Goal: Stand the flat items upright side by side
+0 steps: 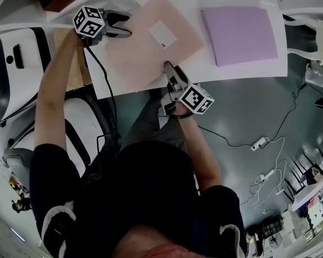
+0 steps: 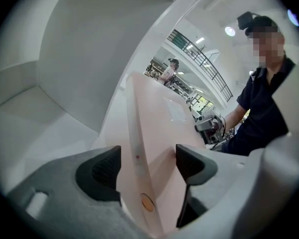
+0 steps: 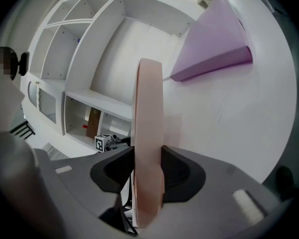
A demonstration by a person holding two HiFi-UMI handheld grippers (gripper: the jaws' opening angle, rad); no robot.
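While being clamped at two edges, pink folder: looking stiff, light, slick.
Left gripper: folder's far edge being pinched.
Right gripper: near edge being pinched.
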